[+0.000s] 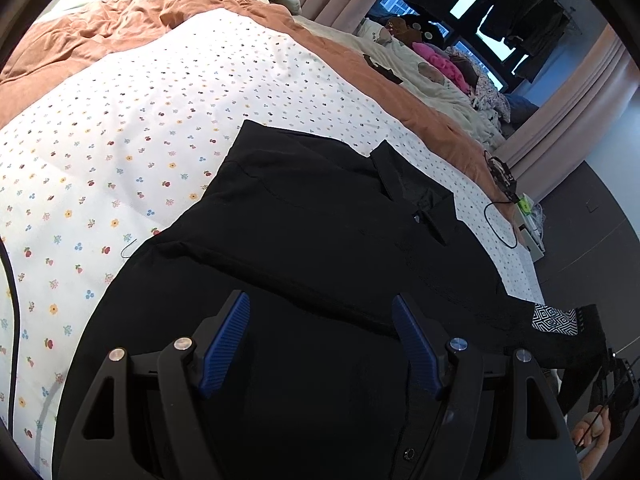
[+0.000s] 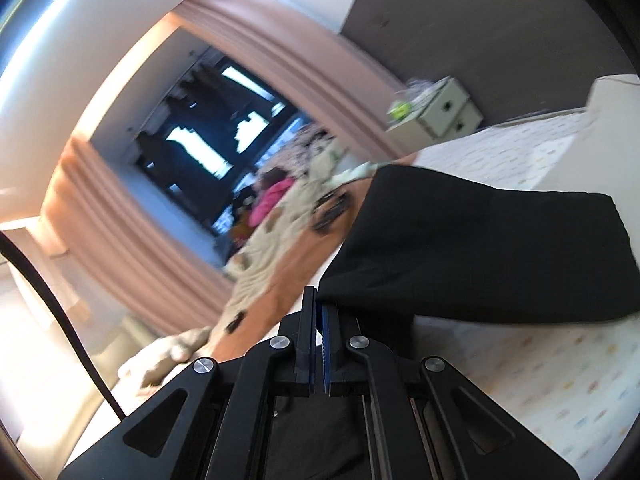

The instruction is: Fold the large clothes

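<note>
A large black shirt (image 1: 312,240) with a collar and button placket lies spread on the flowered bedsheet (image 1: 120,140). My left gripper (image 1: 322,308) hovers just above the shirt's lower part, its blue pads wide apart with nothing pinched between them. In the right wrist view, my right gripper (image 2: 319,300) is shut on a corner of the black shirt (image 2: 480,248), which hangs lifted off the sheet (image 2: 520,360) and stretches away to the right. That view is blurred by motion.
An orange duvet (image 1: 100,28) and a heap of clothes (image 1: 448,68) lie at the bed's far side. Pink curtains (image 2: 120,220) frame a dark window. A white drawer unit (image 2: 444,108) stands by the bed. A black cable (image 1: 500,220) trails over the sheet's edge.
</note>
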A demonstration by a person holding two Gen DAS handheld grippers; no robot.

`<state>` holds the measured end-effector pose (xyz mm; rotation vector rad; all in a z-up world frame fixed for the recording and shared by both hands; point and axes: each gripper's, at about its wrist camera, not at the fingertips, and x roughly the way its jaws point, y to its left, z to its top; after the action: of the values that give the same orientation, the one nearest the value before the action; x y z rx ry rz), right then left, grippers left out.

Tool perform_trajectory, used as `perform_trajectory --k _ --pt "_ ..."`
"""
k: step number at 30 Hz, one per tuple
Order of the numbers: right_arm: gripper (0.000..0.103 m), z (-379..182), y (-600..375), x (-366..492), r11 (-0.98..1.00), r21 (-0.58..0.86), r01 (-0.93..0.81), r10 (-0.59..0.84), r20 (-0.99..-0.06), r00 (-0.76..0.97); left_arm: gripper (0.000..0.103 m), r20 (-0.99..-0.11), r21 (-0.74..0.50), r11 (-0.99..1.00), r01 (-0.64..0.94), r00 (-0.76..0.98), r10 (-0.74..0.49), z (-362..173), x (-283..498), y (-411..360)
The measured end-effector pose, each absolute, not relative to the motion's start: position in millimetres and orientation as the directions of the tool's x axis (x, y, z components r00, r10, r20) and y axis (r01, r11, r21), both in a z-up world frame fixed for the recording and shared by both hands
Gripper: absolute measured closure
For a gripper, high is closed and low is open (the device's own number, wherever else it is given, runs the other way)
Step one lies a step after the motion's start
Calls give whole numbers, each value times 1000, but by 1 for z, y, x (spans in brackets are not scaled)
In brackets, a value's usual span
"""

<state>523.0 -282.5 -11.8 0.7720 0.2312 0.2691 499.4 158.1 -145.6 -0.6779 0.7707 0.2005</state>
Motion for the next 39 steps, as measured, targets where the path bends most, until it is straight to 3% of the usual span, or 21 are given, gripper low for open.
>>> perform_trajectory --k 9,12,18,22,23,25,26,27,31,37,38,39 --pt "103 -10 -190 535 693 668 -271 485 -155 860 29 -681 -550 732 -403 723 -114 -147 494 172" --pt "103 -19 -157 546 711 639 -293 543 -235 806 29 -678 -560 726 -400 725 -123 -147 494 177" --pt "103 -58 -107 579 792 589 -163 519 -507 688 29 -666 -585 702 -406 734 -130 -146 492 187" --pt "97 -76 -113 609 730 678 -79 586 -563 582 29 -660 -592 703 -394 737 -142 -145 493 186" --pt "89 -63 -127 624 719 692 -73 596 -558 578 29 -660 -591 705 -392 737 -144 -144 493 185" --pt "55 -58 -143 624 681 729 -68 619 -523 586 29 -659 -593 707 -385 737 -152 -144 494 182" --pt "25 -55 -150 630 665 743 -69 625 -504 597 29 -659 -593 709 -382 736 -155 -144 494 181" --pt "21 -56 -162 625 653 755 -64 619 -483 620 29 -658 -593 711 -378 736 -157 -144 494 180" --pt "21 -62 -218 605 612 791 27 539 -441 718 29 -659 -582 724 -370 736 -154 -142 494 176" --pt "21 -78 -265 586 569 789 230 387 -504 772 29 -668 -579 715 -392 731 -139 -145 494 181" --pt "24 -80 -268 589 561 792 241 382 -506 774 29 -670 -576 714 -397 730 -135 -146 493 182" --pt "36 -81 -272 592 559 794 238 382 -502 776 29 -673 -573 713 -404 729 -128 -147 493 184"
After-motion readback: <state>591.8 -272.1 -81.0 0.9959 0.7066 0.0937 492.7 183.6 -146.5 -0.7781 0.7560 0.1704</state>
